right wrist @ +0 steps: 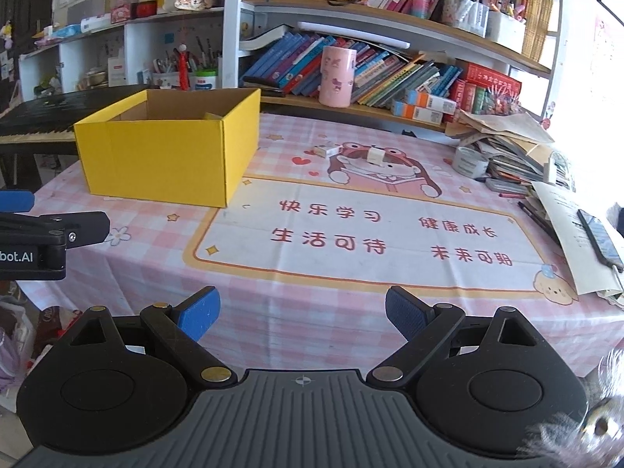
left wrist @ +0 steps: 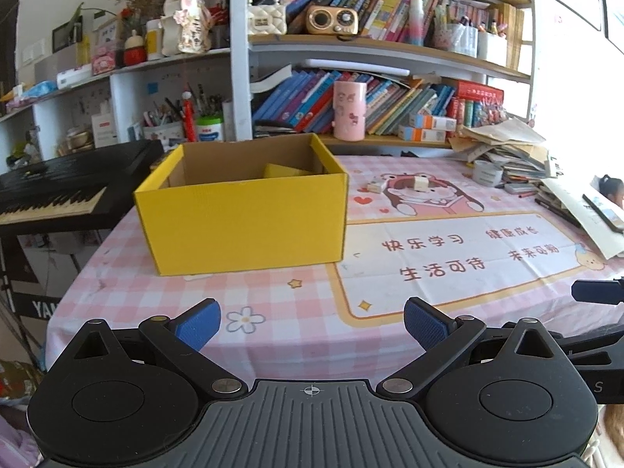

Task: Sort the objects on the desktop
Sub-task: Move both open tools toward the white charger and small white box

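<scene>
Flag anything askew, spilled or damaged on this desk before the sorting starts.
Nothing looks spilled or broken. The untidy spot is the slumped pile of papers and books at the table's right edge, with loose sheets hanging over the side and a phone lying on them. The yellow box stands upright and open. Both grippers are open, holding nothing.

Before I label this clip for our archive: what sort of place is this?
Most likely a home study or child's room. Crowded bookshelves line the wall, the table wears a pink checked cartoon tablecloth, and a keyboard piano stands beside it. A yellow box sits on the table.
</scene>
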The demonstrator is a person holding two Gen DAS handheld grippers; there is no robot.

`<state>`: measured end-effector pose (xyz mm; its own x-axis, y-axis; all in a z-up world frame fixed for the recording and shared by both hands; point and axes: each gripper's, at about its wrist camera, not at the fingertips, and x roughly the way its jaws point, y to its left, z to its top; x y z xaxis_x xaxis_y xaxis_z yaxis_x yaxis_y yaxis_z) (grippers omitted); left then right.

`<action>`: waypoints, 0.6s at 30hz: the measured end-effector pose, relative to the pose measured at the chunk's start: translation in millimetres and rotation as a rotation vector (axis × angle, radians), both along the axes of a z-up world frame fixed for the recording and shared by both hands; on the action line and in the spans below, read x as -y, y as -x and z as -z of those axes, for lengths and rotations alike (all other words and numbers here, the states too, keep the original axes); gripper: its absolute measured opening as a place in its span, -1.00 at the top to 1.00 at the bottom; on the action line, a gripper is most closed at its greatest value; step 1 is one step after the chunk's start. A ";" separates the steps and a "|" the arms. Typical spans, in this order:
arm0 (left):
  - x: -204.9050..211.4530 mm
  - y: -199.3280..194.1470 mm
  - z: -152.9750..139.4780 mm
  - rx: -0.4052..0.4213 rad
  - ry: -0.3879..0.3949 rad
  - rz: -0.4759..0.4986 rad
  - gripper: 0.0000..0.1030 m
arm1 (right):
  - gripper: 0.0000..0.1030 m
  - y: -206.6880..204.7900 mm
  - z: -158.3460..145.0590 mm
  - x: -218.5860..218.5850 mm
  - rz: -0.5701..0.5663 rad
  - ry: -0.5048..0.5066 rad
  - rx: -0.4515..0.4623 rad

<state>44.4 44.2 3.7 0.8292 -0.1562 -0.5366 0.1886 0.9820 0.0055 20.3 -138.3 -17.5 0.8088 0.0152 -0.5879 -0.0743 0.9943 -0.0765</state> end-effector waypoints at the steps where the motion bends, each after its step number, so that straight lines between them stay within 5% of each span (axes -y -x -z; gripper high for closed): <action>1: 2.1 -0.6 -0.1 0.000 -0.002 0.006 -0.98 | -0.77 0.3 0.0 2.1 0.007 -0.001 -0.001; 18: 15.3 -9.2 1.8 -0.010 -0.001 0.027 -0.98 | -0.78 -5.0 0.9 14.0 0.038 0.002 -0.011</action>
<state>53.6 29.0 1.9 0.8195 -0.1777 -0.5448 0.2146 0.9767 0.0043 25.3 -152.2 -18.4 0.8025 -0.0163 -0.5964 -0.0378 0.9962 -0.0781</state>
